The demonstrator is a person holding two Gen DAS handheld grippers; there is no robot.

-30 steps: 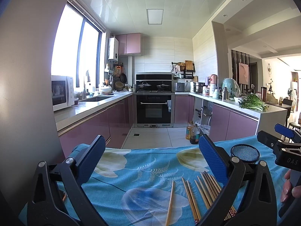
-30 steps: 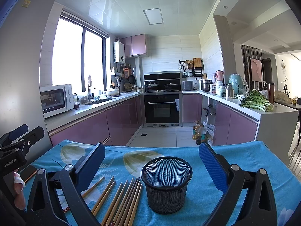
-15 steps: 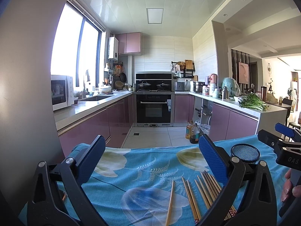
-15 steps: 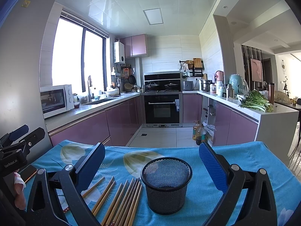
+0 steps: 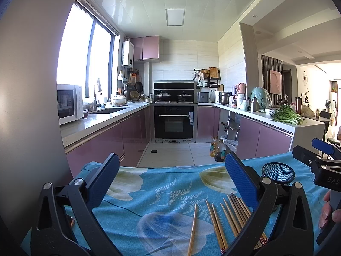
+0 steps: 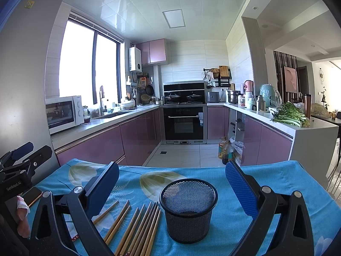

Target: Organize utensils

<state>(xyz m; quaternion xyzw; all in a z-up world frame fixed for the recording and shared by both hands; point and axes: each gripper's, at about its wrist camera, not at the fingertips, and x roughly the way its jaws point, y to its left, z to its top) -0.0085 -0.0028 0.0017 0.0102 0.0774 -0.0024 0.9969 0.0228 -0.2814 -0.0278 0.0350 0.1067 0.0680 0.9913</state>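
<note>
Closest to the right wrist camera, the right gripper (image 6: 171, 183) hangs over the table with its jaws spread wide and nothing between them. Just beyond its blue pads, the black mesh holder (image 6: 188, 210) stands upright on the blue floral tablecloth (image 6: 275, 177), framed by the 2 fingers but touching neither. To the holder's left lie the chopsticks (image 6: 138, 226) — a loose fan of wooden sticks flat on the cloth, the nearest ones just beside the holder's base. A phone (image 6: 32, 195) rests at the cloth's left edge, near the other tool.

The left gripper (image 5: 169, 177) is likewise spread, gripping nothing. In its view the chopsticks (image 5: 223, 219) lie toward the right finger, 1 stick set apart to the left of the rest, and the mesh holder (image 5: 278, 173) sits farther right.

Beyond the table — purple kitchen cabinets (image 6: 136, 136), a microwave (image 6: 62, 113) on the left counter, and the black oven (image 6: 184, 123) at the far wall.
</note>
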